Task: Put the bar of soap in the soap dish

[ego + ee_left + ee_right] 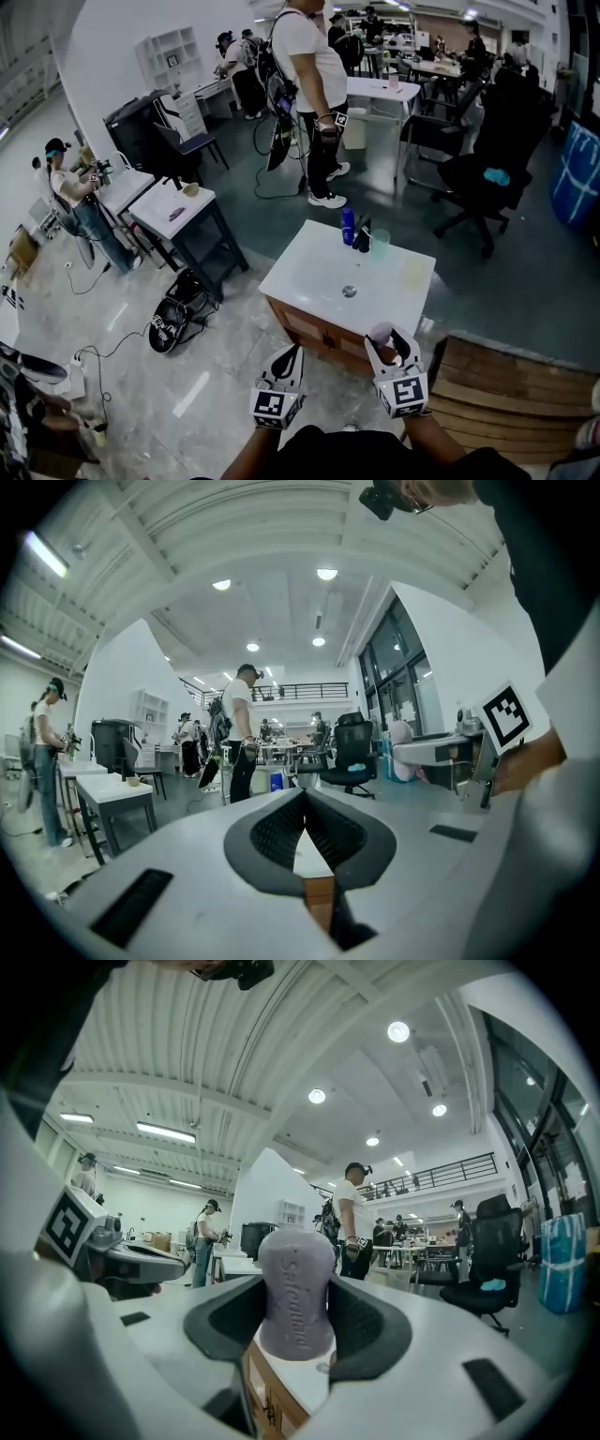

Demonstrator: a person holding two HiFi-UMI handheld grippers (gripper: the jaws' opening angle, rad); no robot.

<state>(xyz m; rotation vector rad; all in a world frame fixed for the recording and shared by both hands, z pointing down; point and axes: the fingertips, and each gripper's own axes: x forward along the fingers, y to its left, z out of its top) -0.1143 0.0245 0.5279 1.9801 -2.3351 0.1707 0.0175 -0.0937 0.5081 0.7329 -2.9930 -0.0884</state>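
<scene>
Right tongs clamped on lilac embossed bar of soap, which stood upright between the jaws, held over the near right edge of the white basin worktop. Left tongs were closed tip to tip with nothing between them, near left of the worktop. Pale yellow dish-like thing, too blurred to be sure, sat on the worktop's right side, apart from the soap. Blue bottle and green clear cup stood at the far edge
</scene>
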